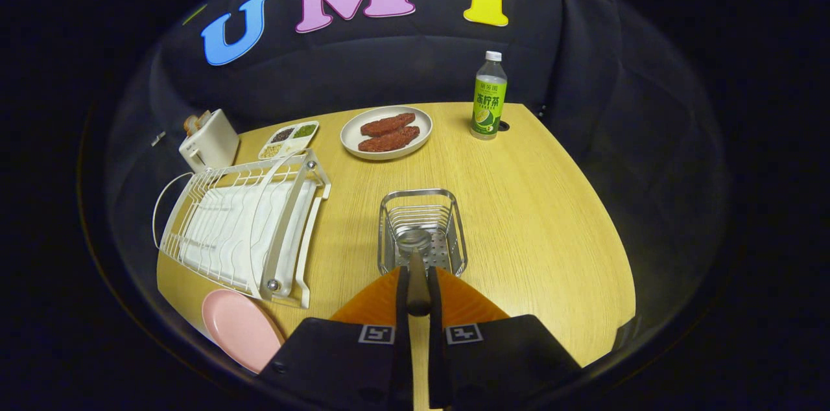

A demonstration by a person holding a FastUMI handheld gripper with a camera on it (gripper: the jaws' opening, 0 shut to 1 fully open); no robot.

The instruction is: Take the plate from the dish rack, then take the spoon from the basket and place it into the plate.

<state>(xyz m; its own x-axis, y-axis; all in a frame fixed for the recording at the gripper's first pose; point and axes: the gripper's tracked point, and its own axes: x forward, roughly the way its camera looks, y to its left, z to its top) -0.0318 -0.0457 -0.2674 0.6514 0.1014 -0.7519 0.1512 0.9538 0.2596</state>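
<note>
**Desk:** Over the wooden table (532,216), what step does the shot catch?

**Caption writer:** The spoon (417,268) pickup. The gripper (417,291) has its fingers drawn together, clamped on the spoon's handle. The bowl of the spoon sits over the metal basket (423,229) just ahead of the fingers; whether it is lifted clear or resting on the basket floor cannot be told. The pink plate (237,327) already lies flat on the table, out of the white dish rack (243,223) and just in front of it, to the left of the fingers. So the plate step looks done.

**Desk:** And the next move?

**Caption writer:** By my reading, a lift clear of the basket's rim, then a swing left toward the plate, low enough to set the spoon down without clipping the rack's corner.

**Desk:** Any legible writing?

**Caption writer:** Little. A green-labelled drink bottle (489,96) stands beyond the basket; its label carries printed characters too small to read with confidence. Near it, a plate of red patties (388,132), a divided dish (290,139) and a toaster (209,139) show no readable marks. The gripper carries two square black-and-white markers.
</note>
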